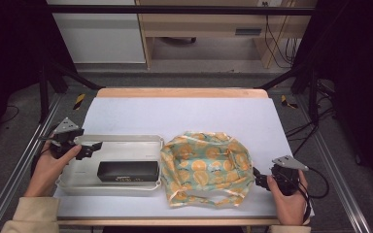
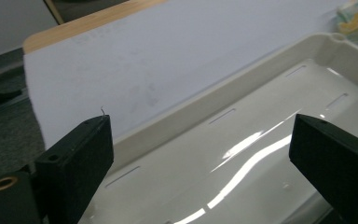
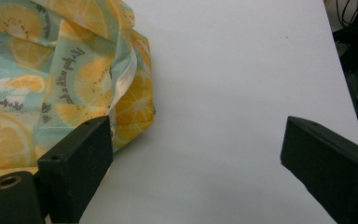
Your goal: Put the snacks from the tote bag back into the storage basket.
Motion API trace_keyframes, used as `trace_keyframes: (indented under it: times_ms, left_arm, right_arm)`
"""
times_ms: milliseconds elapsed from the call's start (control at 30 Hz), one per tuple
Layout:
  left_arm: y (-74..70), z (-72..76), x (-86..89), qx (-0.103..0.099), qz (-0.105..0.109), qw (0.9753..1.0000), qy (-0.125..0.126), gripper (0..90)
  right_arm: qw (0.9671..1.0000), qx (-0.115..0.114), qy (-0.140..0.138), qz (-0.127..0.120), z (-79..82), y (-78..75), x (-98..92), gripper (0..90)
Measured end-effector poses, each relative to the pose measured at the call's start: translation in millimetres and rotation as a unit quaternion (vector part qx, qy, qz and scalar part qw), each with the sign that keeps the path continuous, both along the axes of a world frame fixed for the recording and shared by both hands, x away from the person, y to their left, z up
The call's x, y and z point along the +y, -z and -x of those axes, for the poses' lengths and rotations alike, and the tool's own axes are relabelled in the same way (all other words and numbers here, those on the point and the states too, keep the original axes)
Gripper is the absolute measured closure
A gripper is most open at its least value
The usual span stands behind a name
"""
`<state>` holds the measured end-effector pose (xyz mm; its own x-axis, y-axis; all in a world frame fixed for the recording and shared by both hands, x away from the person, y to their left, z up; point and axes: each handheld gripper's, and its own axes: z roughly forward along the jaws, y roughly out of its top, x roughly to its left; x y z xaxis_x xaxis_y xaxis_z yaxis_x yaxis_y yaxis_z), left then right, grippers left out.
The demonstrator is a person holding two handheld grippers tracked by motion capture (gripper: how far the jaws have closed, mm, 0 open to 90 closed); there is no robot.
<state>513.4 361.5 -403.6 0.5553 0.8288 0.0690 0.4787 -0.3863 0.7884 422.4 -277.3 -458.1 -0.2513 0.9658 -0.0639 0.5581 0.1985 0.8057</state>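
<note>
Left gripper (image 1: 91, 148) hovering with jaws spread over the white tray's (image 1: 126, 141) far-left rim, black box (image 1: 127, 171) lying inside nearer the person, right gripper (image 1: 258, 178) gaping beside the orange-print bag's (image 1: 206, 167) right edge, bare table (image 1: 175, 114) stretching beyond

I see a white tray (image 1: 111, 141) lying flat on the left of the table, long side across, its glossy floor marked with thin slots. A black box (image 1: 127, 171) lies flat inside it, toward the near right corner, with pale lettering on its front. Just right of the tray, touching its rim, a bag (image 1: 206, 167) printed with orange slices on pale teal sits crumpled, mouth open upward.
</note>
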Motion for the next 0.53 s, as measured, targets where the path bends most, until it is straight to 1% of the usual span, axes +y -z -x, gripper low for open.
trace_keyframes:
  times_ms: [33,100,133,233,300,400,500,533]
  left_arm:
    - [1.0,-0.2,2.2,-0.003,-0.003,1.0000,-0.003,6.3]
    - [3.1,-0.6,6.0,-0.006,0.009,0.9999,-0.010,6.3]
    - [3.9,-0.8,7.3,-0.009,0.011,0.9998,-0.012,6.3]
    - [4.1,-0.3,9.0,-0.022,0.000,0.9995,-0.023,6.3]
    - [4.0,-0.3,9.9,-0.030,0.000,0.9992,-0.026,6.7]
    - [3.6,0.2,11.0,-0.029,0.006,0.9990,-0.033,6.7]
    - [2.9,0.4,10.2,-0.030,0.016,0.9990,-0.030,6.8]
    - [2.9,0.5,9.0,-0.029,0.015,0.9991,-0.029,6.8]
  right_arm:
    - [1.0000,0.000,0.000,0.000,-0.2,0.3,-0.1,9.6]
    - [1.0000,0.001,0.000,0.001,-0.2,0.4,-0.3,9.6]
    - [1.0000,0.000,0.000,0.000,-0.2,0.3,-0.3,9.6]
    - [1.0000,0.001,0.001,-0.001,0.1,0.4,0.0,9.5]
    - [1.0000,0.001,-0.001,0.004,0.2,0.4,-0.1,9.5]
    - [1.0000,0.003,0.001,0.002,0.2,1.0,0.1,9.2]
    - [1.0000,0.003,0.000,0.001,-0.1,1.0,-0.2,9.1]
    - [1.0000,0.004,-0.001,0.002,-0.3,0.8,-0.4,9.1]
